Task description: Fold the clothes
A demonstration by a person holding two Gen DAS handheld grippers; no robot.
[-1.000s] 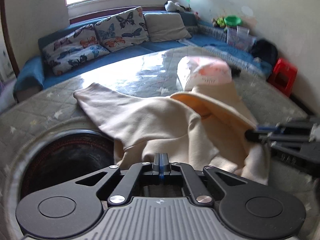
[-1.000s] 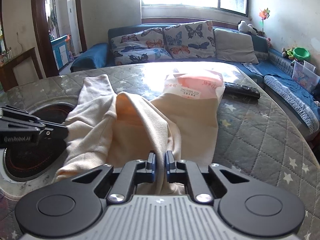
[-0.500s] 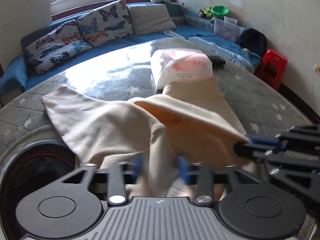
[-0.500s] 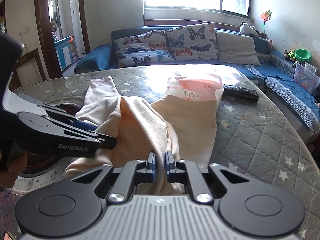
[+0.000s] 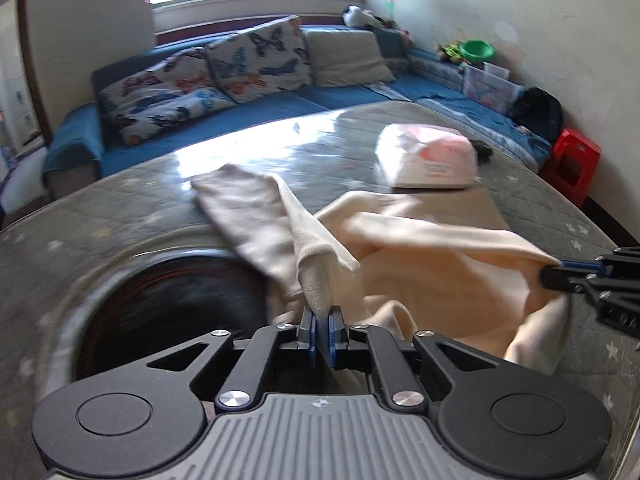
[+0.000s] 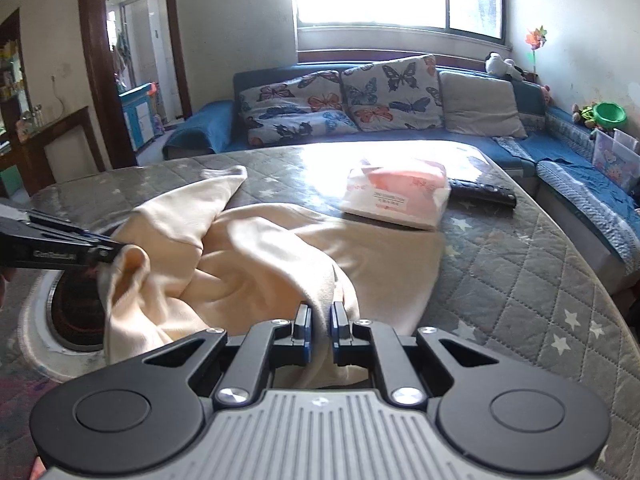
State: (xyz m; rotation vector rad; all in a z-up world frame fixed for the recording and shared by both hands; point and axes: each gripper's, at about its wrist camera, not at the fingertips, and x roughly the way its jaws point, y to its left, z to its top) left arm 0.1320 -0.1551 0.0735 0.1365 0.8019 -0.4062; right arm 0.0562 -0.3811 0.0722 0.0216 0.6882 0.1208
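Left gripper point(image 5: 320, 330) and right gripper point(image 6: 320, 330) each clamped on the cream garment's point(image 6: 280, 264) near table-edge point(image 6: 560, 280) hem, lifting it to spread for folding

Black linkage gripper point(image 5: 320, 330), blue pads, silver screws

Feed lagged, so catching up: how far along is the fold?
Early. Done: both grips set. In hand: left hand-held gripper and right hand-held gripper each pinch the cream garment, lifted and rumpled. Left: every fold; no neat crease shows, sleeve lies spread.
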